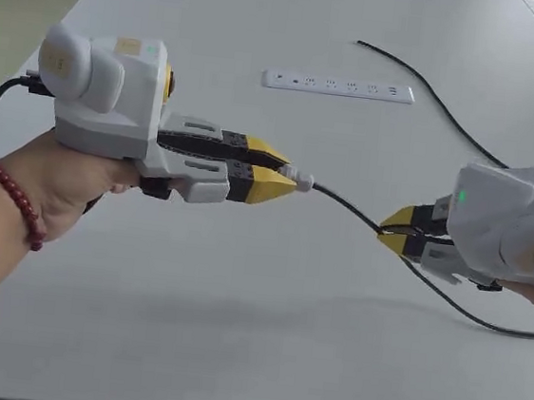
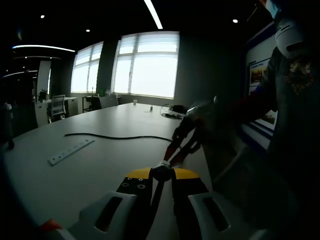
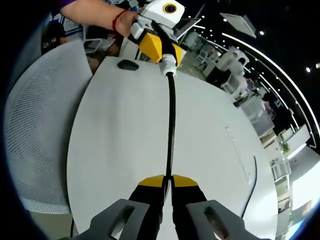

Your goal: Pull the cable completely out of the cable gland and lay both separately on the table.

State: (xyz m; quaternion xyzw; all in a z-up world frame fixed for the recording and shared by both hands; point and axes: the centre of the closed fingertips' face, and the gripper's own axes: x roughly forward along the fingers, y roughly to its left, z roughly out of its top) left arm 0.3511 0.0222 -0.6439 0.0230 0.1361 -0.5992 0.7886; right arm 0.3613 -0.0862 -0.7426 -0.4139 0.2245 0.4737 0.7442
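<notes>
You held the cable gland (image 1: 300, 178) and its cable (image 1: 343, 204) in the air between both grippers, above the white table (image 1: 238, 293).
Your left gripper (image 1: 283, 185) was pressed together on the white gland, which poked out past its yellow tips. The black cable was seated in the gland and sagged across to your right gripper (image 1: 393, 230), whose jaws pinched it. Past that gripper the cable dropped onto the table and curved away near a power strip (image 1: 339, 86).
</notes>
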